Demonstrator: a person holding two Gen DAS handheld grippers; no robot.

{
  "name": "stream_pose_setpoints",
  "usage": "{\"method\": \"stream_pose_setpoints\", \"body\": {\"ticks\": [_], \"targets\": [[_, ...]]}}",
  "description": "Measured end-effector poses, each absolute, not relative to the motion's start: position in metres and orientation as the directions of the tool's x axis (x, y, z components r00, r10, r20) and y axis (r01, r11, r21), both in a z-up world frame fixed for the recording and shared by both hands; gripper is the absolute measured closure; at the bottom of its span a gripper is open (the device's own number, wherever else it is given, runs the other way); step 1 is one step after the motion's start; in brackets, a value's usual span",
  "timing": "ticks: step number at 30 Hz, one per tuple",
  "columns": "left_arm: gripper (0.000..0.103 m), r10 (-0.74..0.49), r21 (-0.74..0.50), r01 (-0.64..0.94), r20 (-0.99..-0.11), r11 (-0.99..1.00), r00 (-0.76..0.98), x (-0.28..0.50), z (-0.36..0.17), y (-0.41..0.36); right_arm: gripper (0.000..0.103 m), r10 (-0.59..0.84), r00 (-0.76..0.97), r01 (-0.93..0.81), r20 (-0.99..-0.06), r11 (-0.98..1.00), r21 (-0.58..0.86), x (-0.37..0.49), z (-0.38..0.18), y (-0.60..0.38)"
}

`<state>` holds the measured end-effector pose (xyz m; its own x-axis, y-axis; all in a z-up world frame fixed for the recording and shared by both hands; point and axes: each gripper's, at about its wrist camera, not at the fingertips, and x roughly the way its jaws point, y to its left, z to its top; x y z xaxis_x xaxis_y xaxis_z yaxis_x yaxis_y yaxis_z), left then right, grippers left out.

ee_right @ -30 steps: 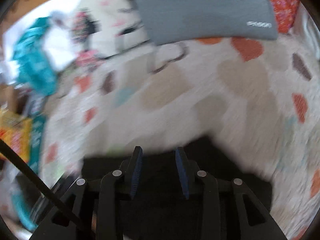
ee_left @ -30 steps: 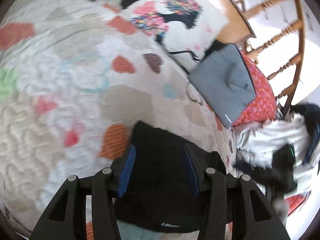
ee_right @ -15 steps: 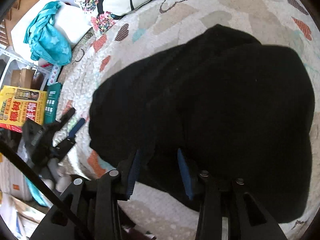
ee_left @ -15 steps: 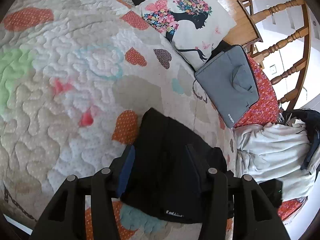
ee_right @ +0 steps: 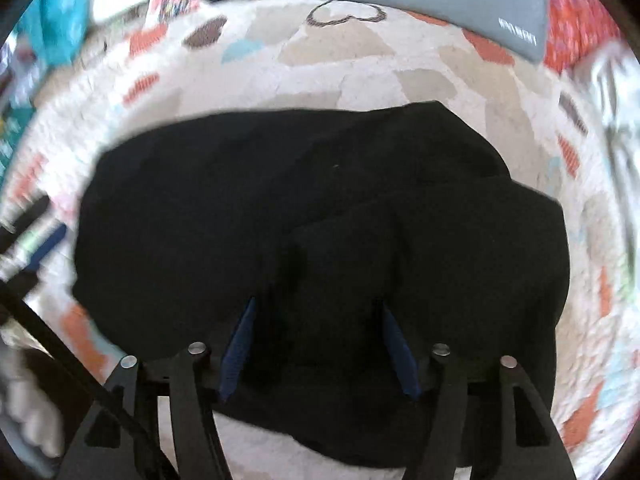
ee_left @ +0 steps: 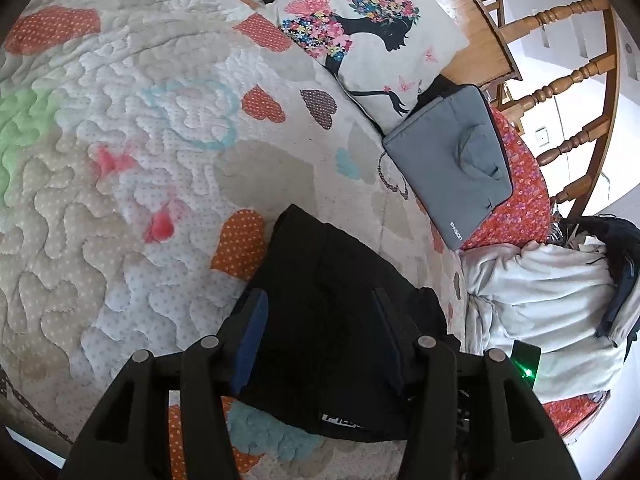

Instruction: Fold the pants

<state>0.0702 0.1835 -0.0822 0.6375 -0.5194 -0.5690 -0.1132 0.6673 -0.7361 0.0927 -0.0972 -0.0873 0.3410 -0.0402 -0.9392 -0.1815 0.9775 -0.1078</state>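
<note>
The black pants (ee_left: 336, 320) lie folded into a compact bundle on the heart-patterned quilt (ee_left: 140, 152). A white logo shows at their near edge. My left gripper (ee_left: 320, 312) is open and empty, above the bundle's near-left part. In the right wrist view the pants (ee_right: 280, 208) fill the middle, with one layer folded over on the right. My right gripper (ee_right: 316, 320) is open and empty, close above the near edge of the pants. The left gripper's blue pad (ee_right: 48, 240) shows at the far left of that view.
A grey laptop bag (ee_left: 452, 168) lies beyond the pants, beside a printed pillow (ee_left: 360, 32). White and dark clothes (ee_left: 552, 312) are heaped at the right. A wooden chair (ee_left: 560, 60) stands past the bed edge. Teal cloth (ee_right: 52, 8) lies far left.
The right gripper opened wider and swung over the pants, so the view is blurred. The left gripper drew back slightly and stays open. The pants lie still.
</note>
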Motion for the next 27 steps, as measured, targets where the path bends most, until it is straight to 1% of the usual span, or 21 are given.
{"method": "stream_pose_setpoints", "body": {"ticks": [1, 2, 3, 5, 10, 12, 13, 14, 16, 19, 21, 22, 23, 25, 27], "targets": [[0.052, -0.522, -0.741, -0.114, -0.565, 0.661, 0.639, 0.07, -0.082, 0.185, 0.051, -0.041, 0.347, -0.179, -0.937, 0.978, -0.109, 0.091, -0.084, -0.097], [0.052, -0.523, -0.745, -0.117, -0.561, 0.656, 0.641, 0.069, -0.082, 0.187, 0.068, -0.029, 0.349, -0.162, -0.937, 0.983, -0.091, 0.091, -0.08, -0.104], [0.052, -0.524, -0.75, -0.12, -0.558, 0.651, 0.644, 0.069, -0.082, 0.19, 0.074, -0.01, 0.35, -0.139, -0.937, 0.988, -0.063, 0.091, -0.076, -0.108], [0.052, -0.521, -0.756, -0.13, -0.553, 0.641, 0.65, 0.069, -0.082, 0.194, 0.081, 0.062, 0.354, -0.074, -0.933, 0.997, 0.038, 0.093, -0.066, -0.128], [0.052, -0.521, -0.766, -0.148, -0.552, 0.626, 0.651, 0.07, -0.084, 0.198, 0.081, 0.177, 0.383, 0.01, -0.906, 0.981, 0.196, 0.102, -0.052, -0.146], [0.052, -0.518, -0.762, -0.156, -0.56, 0.629, 0.647, 0.07, -0.086, 0.197, 0.072, 0.224, 0.373, 0.031, -0.9, 0.967, 0.253, 0.107, -0.06, -0.143], [0.052, -0.516, -0.762, -0.162, -0.562, 0.627, 0.647, 0.069, -0.087, 0.198, 0.059, 0.235, 0.351, 0.034, -0.907, 0.964, 0.263, 0.111, -0.068, -0.139], [0.052, -0.514, -0.763, -0.17, -0.563, 0.623, 0.647, 0.068, -0.088, 0.199, 0.053, 0.251, 0.309, 0.024, -0.917, 0.962, 0.271, 0.112, -0.078, -0.132], [0.051, -0.516, -0.775, -0.196, -0.563, 0.601, 0.646, 0.064, -0.094, 0.205, 0.05, 0.227, 0.313, -0.003, -0.922, 0.971, 0.238, 0.108, -0.074, -0.124], [0.049, -0.544, -0.804, -0.232, -0.552, 0.547, 0.632, 0.057, -0.106, 0.21, 0.047, 0.225, 0.325, -0.018, -0.918, 0.972, 0.232, 0.103, -0.053, -0.118], [0.049, -0.551, -0.807, -0.243, -0.555, 0.539, 0.623, 0.054, -0.111, 0.206, 0.039, 0.221, 0.357, -0.068, -0.907, 0.975, 0.211, 0.1, -0.035, -0.105], [0.049, -0.552, -0.805, -0.241, -0.558, 0.542, 0.62, 0.052, -0.112, 0.202, 0.032, 0.241, 0.362, -0.102, -0.9, 0.97, 0.219, 0.1, -0.028, -0.097], [0.049, -0.55, -0.799, -0.237, -0.563, 0.553, 0.617, 0.051, -0.112, 0.198, 0.028, 0.282, 0.348, -0.147, -0.894, 0.958, 0.246, 0.104, -0.023, -0.087], [0.046, -0.543, -0.786, -0.225, -0.573, 0.575, 0.614, 0.048, -0.111, 0.188, 0.028, 0.376, 0.256, -0.232, -0.89, 0.918, 0.321, 0.12, -0.02, -0.059], [0.043, -0.513, -0.754, -0.219, -0.6, 0.619, 0.614, 0.047, -0.109, 0.178, 0.026, 0.416, 0.149, -0.282, -0.897, 0.888, 0.365, 0.137, -0.026, -0.034]]}}
